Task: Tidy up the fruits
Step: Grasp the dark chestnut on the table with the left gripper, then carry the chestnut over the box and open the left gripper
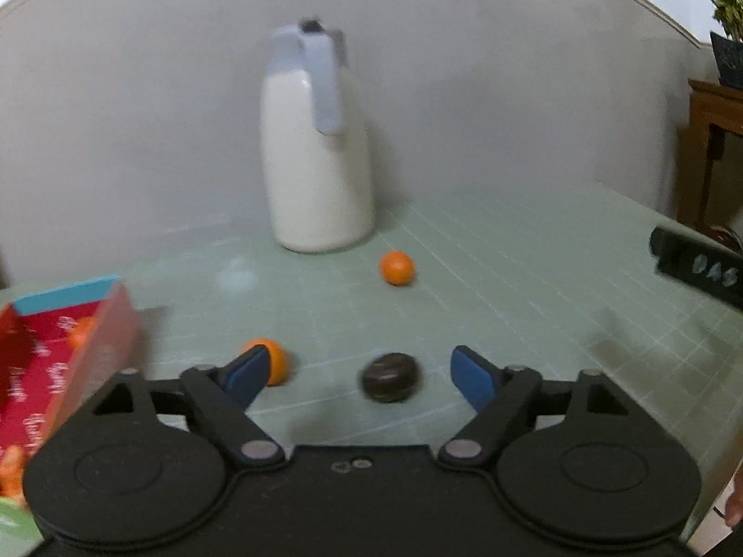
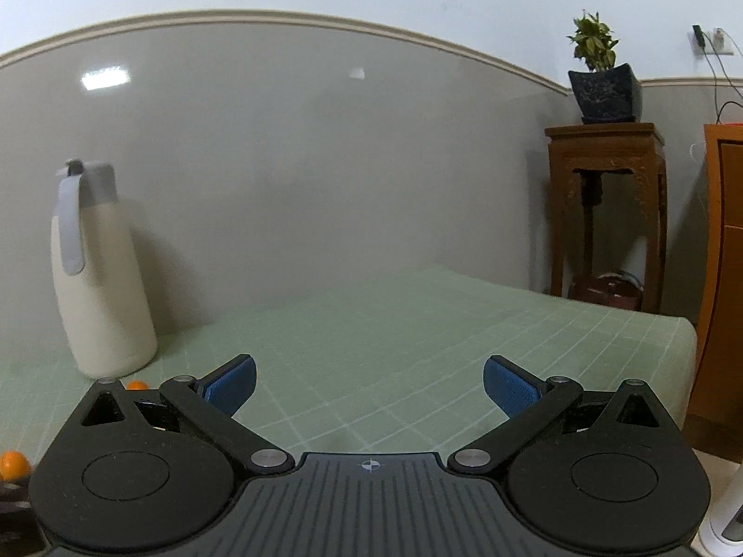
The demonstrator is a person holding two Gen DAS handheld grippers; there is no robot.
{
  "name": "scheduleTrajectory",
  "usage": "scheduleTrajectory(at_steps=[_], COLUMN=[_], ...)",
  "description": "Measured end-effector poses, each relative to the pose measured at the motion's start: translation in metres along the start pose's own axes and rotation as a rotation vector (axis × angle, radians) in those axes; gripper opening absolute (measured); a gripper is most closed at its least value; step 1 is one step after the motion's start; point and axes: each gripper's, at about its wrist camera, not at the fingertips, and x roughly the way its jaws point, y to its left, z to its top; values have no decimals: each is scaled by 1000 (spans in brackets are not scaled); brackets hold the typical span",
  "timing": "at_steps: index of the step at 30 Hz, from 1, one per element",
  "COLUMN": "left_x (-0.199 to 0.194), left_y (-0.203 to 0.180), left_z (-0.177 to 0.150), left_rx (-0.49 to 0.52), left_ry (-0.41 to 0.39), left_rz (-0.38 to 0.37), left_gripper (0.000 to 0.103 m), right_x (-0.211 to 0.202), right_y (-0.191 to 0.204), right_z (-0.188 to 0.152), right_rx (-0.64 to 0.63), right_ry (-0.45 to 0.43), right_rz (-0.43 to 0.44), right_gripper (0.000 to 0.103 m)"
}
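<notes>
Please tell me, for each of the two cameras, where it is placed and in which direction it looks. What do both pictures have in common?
Left wrist: sits on the left tongs, looking slightly down at the dark fruit, two oranges and the red box; its open blue fingers show.
Right wrist: sits on the right tongs, looking across the green mat toward the wooden stand; its open fingers show.
Shared: the white jug, mat and wall.
</notes>
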Motion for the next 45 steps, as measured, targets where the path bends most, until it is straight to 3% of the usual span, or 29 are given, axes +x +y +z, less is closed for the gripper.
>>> scheduleTrajectory(at_steps=[5,11,16,24,38,45], left_x=[24,46,59,57,38,-1], left_y=[-12,-17,-13,-13,-5,32], left_z=[0,-2,-3,-3,1,12], left_rx=[26,27,0,-19,-51,-120], left_ry=[50,100,134,126,63,-21], left_rz=[-4,-10,-16,-19,25,168], left_gripper=[66,58,51,27,27,27], right_x=[0,3,4,7,10,9], right_y=[-11,-18,-23,-23,-20,-10], right_z=[8,15,16,14,13,9], right_rx=[15,16,29,27,27,12], right_ry=[-16,-30,-19,3,11,13], right_rz=[5,-75,-56,-23,7,45], right_gripper=[103,103,103,103,103,103])
